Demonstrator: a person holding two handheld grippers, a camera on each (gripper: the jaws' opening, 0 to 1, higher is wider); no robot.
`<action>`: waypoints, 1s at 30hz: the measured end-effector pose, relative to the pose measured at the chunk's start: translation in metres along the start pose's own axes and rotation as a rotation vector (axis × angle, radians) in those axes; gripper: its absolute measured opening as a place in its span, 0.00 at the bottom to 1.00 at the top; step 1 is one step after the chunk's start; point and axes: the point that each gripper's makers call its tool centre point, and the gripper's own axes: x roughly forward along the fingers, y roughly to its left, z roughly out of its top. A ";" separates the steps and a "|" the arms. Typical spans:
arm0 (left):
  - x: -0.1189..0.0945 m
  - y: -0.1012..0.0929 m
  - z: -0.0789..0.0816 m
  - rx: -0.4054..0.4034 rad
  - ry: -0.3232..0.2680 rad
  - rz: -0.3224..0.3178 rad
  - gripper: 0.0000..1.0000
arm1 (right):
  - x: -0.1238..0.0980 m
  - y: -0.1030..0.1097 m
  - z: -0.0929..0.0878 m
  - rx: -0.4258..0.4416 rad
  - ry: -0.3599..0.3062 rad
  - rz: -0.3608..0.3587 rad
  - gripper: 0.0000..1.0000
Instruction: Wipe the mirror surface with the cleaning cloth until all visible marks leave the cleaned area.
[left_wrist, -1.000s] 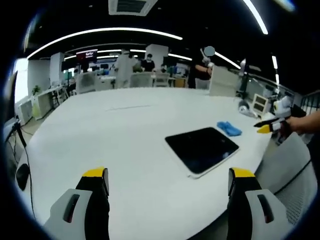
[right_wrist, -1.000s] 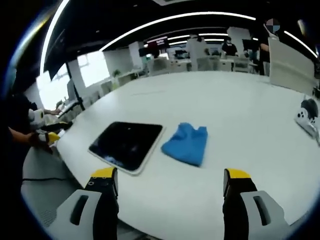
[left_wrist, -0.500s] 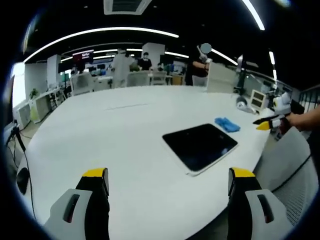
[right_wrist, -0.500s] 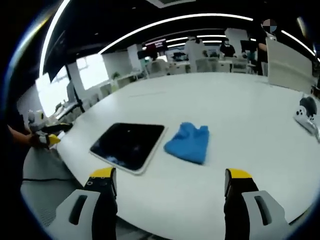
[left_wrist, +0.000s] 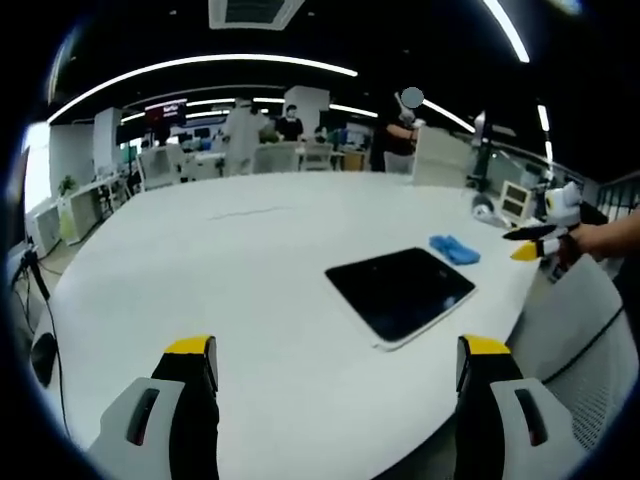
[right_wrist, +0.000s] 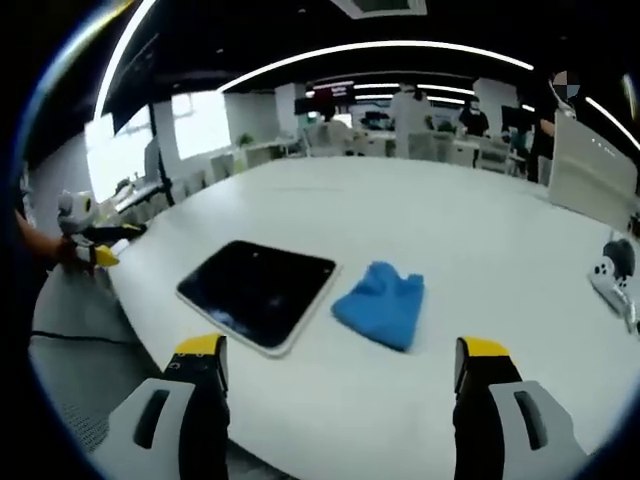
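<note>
Mirror (right_wrist: 258, 291): dark, glossy, white-rimmed, flat on white table (right_wrist: 470, 240) near its edge.
Cloth (right_wrist: 383, 305): blue, crumpled, just right of mirror, apart.
Left gripper (left_wrist: 335, 365): wide, empty.
Right gripper (right_wrist: 340, 365): wide, empty, nearside of cloth.

The table (left_wrist: 200, 260) is viewed from its edge by both cameras, from opposite sides of the mirror (left_wrist: 402, 292) (right_wrist: 258, 291). Mirror and cloth (left_wrist: 455, 250) (right_wrist: 382, 304) are shared, nearer in the right gripper view.
</note>
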 end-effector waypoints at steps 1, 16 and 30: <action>0.000 0.000 0.000 0.004 0.001 0.001 0.99 | 0.000 0.001 0.000 0.004 0.000 0.001 0.97; 0.000 0.002 -0.002 0.014 0.007 0.004 0.99 | 0.002 0.001 -0.003 -0.001 0.024 -0.006 1.00; -0.001 0.003 -0.005 0.016 0.018 0.010 0.99 | 0.007 0.000 -0.006 0.036 0.020 -0.023 0.95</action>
